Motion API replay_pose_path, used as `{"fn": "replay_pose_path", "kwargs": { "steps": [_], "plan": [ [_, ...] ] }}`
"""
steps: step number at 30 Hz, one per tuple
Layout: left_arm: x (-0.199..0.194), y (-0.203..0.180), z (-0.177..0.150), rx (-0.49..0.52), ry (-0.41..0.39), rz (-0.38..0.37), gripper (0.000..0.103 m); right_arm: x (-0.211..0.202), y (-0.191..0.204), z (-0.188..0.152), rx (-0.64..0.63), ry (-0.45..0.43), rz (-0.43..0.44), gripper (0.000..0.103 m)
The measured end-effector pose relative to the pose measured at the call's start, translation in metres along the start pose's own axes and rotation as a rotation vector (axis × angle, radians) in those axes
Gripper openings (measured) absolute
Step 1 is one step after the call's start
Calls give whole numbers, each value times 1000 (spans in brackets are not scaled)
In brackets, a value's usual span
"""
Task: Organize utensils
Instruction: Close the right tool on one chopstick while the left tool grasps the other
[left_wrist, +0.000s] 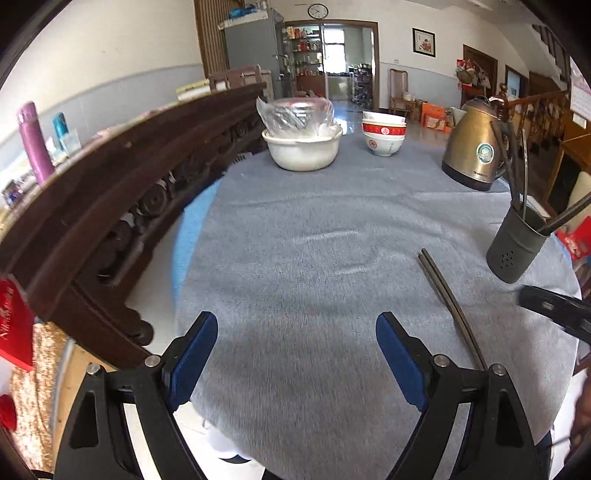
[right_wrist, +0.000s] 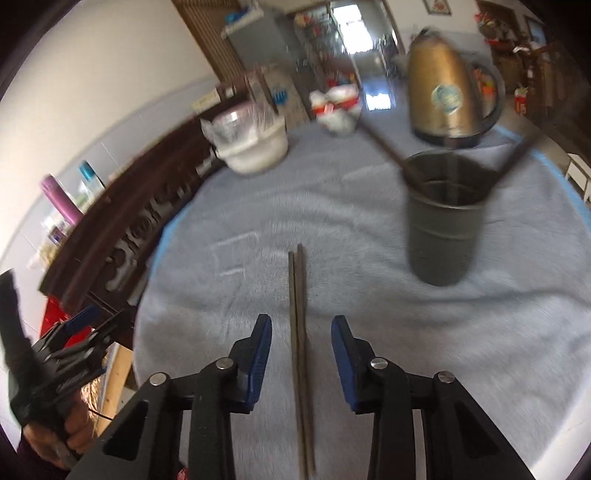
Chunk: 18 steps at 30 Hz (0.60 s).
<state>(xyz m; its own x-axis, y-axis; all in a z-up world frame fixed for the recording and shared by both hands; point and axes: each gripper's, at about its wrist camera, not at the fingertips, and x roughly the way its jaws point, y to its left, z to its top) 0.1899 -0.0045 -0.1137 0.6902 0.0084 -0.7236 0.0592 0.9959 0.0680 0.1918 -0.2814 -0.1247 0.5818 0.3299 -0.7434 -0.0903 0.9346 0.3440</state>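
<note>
A pair of dark chopsticks (right_wrist: 300, 332) lies side by side on the grey cloth and runs between my right gripper's (right_wrist: 301, 328) blue pads, which are open and not touching it. The pair also shows in the left wrist view (left_wrist: 448, 302). A dark grey utensil holder (right_wrist: 445, 218) stands upright ahead and to the right with several dark utensils leaning in it; it shows in the left wrist view (left_wrist: 517, 245) too. My left gripper (left_wrist: 297, 332) is open and empty over bare cloth, left of the chopsticks.
A bronze kettle (left_wrist: 474, 147) stands behind the holder. A white basin with a plastic-wrapped bowl (left_wrist: 301, 147) and stacked red-and-white bowls (left_wrist: 383, 134) stand at the far edge. A dark carved wooden bench (left_wrist: 110, 206) runs along the table's left side.
</note>
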Motion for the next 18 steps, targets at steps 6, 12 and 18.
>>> {"fn": "replay_pose_path", "kwargs": {
  "steps": [6, 12, 18],
  "plan": [
    [18, 26, -2, 9, 28, -93, 88, 66, 21, 35, -54, 114, -96, 23],
    [26, 50, -11, -31, 53, -126, 88, 97, 14, 54, -30, 186, -95, 19],
    [32, 57, -14, -48, 73, -128, 88, 115, 18, 60, -63, 227, -153, 19]
  ]
}}
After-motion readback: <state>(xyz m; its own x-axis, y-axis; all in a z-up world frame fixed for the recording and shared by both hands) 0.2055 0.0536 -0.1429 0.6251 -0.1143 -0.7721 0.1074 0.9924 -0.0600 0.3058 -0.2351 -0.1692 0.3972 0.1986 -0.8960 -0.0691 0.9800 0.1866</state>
